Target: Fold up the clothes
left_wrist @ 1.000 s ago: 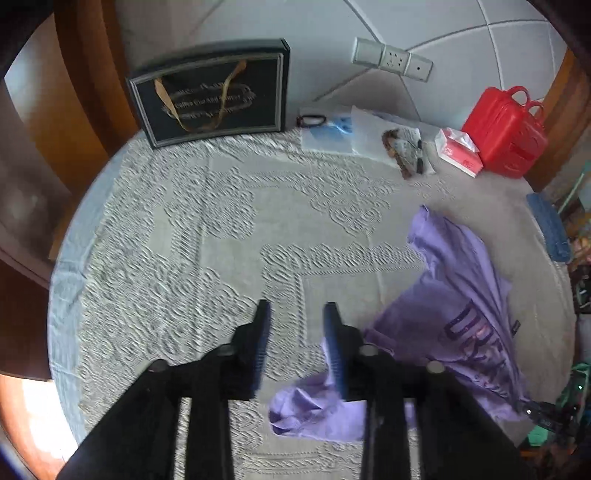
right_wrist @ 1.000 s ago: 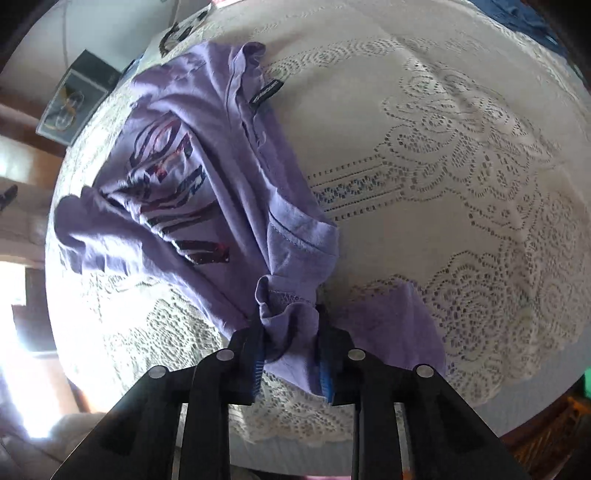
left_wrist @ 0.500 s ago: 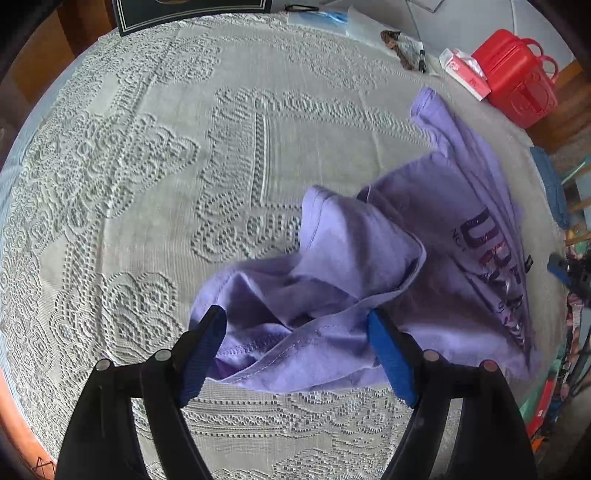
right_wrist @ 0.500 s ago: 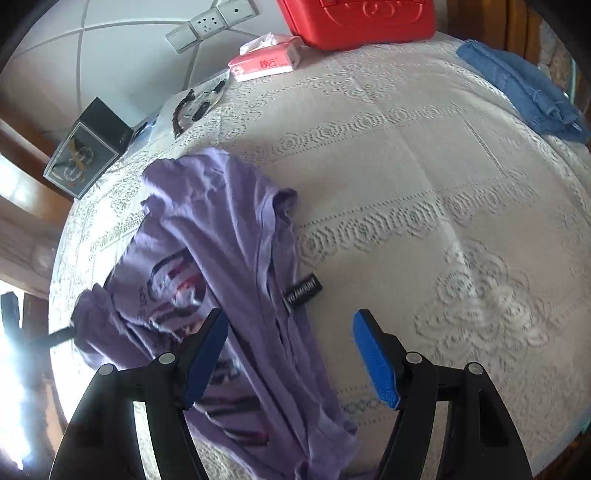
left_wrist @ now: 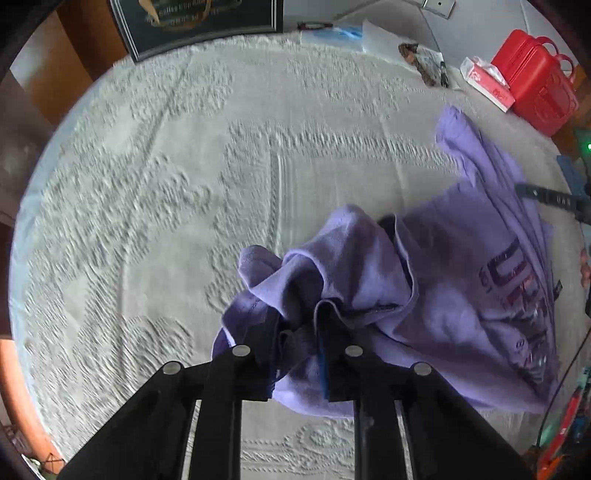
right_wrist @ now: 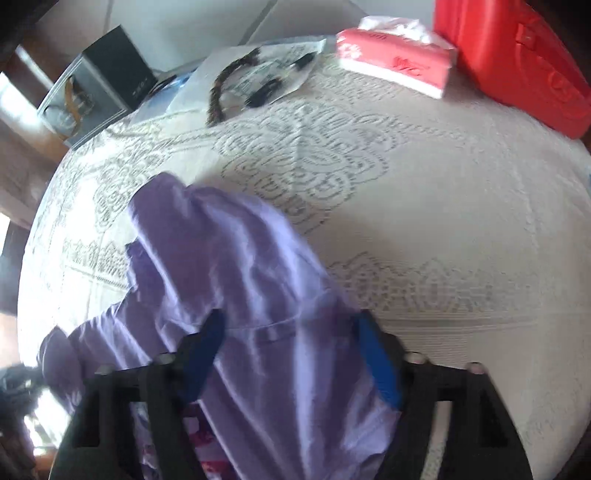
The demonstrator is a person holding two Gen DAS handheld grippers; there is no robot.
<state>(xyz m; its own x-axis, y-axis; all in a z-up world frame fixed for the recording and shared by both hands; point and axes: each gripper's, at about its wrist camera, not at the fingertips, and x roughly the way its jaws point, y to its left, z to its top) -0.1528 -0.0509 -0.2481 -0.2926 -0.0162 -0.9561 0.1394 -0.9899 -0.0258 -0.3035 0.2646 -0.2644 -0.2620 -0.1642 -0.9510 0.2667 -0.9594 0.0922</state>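
Left wrist view showed the left gripper (left_wrist: 297, 343) closing, its black fingers (left_wrist: 334, 332) near together and clamped on a bunched fold of the crumpled purple cotton T-shirt with dark lettering (left_wrist: 443, 280). That shirt lay toward the table's near right edge, spread rightward from the fingers over the cream lace tablecloth (left_wrist: 184, 177) covering the table. Along the far edge stood a dark framed gift box (left_wrist: 199, 22), a clear plastic packet holding dark items (left_wrist: 421, 61), a red-and-white tissue pack (left_wrist: 487, 83) and a red plastic case (left_wrist: 535, 81).

Right wrist view was blurred. The right gripper (right_wrist: 291, 354) was also closing, yet its blue-padded fingers (right_wrist: 376, 358) stood clearly apart, with purple cloth lying between them; whether the pads pressed on it I could not tell. The shirt ran from between these fingers toward the table's left edge.
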